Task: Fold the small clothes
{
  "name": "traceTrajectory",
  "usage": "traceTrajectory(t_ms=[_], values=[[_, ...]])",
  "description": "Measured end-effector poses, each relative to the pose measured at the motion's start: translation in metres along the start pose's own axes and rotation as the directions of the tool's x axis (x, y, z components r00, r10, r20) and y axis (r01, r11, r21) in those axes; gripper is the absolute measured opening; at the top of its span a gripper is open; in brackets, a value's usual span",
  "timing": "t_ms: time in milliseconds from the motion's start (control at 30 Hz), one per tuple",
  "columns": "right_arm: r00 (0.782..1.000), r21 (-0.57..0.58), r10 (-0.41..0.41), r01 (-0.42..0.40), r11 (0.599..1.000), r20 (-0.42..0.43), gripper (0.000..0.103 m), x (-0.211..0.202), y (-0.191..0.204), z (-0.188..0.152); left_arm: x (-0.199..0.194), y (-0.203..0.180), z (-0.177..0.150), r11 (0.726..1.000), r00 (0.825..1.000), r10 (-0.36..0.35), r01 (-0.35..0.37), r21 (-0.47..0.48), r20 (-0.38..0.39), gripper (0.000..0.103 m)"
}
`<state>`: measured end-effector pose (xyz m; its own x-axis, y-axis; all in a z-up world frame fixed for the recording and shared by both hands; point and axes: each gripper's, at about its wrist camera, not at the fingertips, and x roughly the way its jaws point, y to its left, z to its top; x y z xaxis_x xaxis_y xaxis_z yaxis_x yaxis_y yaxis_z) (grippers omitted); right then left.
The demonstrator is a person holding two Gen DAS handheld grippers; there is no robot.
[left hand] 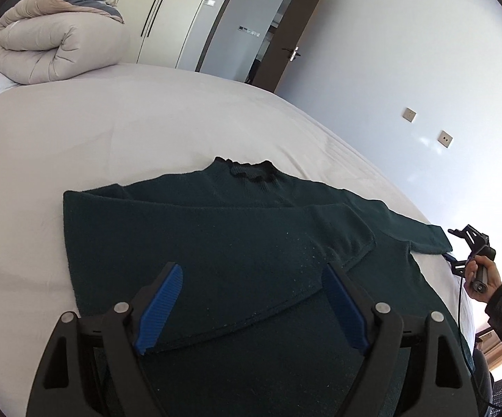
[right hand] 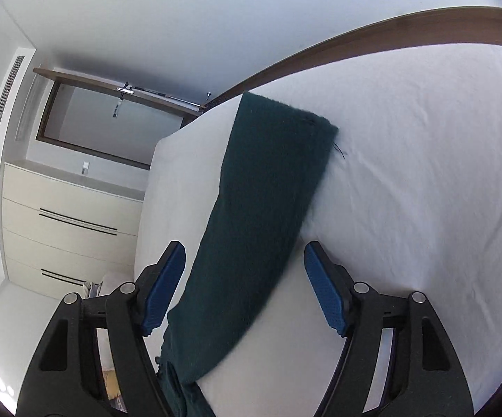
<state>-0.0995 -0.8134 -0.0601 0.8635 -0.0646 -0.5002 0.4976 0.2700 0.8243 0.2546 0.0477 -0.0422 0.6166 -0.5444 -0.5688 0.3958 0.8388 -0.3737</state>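
Here, sweater beneath spread left tongs, unheld

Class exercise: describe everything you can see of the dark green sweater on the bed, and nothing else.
The sweater is a dark green knit with a ruffled, black-edged collar. It lies flat on the pale bed sheet, collar away from the left camera. One sleeve is folded across the body; the other sleeve stretches out straight towards the bed's edge. The open left gripper and open right gripper hover over it, not gripping.

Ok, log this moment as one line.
sweater: flat on bed, one sleeve folded across | other sleeve: outstretched | left tongs: open, empty | right tongs: open, straddling sleeve
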Motion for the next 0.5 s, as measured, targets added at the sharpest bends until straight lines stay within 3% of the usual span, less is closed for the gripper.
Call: traceTrajectory(t_ms=[167,233,300,367,500], values=[[0.997,0.054,-0.007,0.004,0.999,0.070,0.048,0.012,0.002,0.008,0.000,0.006,-0.002,0.999,1.000,-0.006,0.006,-0.039,0.003,0.085],[0.996,0.044,-0.029,0.025,0.999,0.086,0.033,0.015,0.006,0.001,0.001,0.008,-0.002,0.999,1.000,-0.003,0.003,-0.046,-0.001,0.086],[0.994,0.022,-0.056,0.054,0.998,0.091,0.026,0.015,0.009,-0.007,0.002,0.008,-0.003,0.999,1.000,-0.003,0.003,-0.053,-0.007,0.086],[0.991,-0.011,-0.085,0.086,0.996,0.105,0.013,0.012,0.018,-0.021,0.002,0.009,-0.003,0.998,1.000,-0.015,0.014,-0.066,-0.012,0.086],[0.990,-0.237,-0.119,0.134,0.962,0.078,0.012,0.019,0.083,-0.072,0.001,0.013,-0.002,0.992,0.999,-0.050,0.049,-0.113,-0.006,0.091]])
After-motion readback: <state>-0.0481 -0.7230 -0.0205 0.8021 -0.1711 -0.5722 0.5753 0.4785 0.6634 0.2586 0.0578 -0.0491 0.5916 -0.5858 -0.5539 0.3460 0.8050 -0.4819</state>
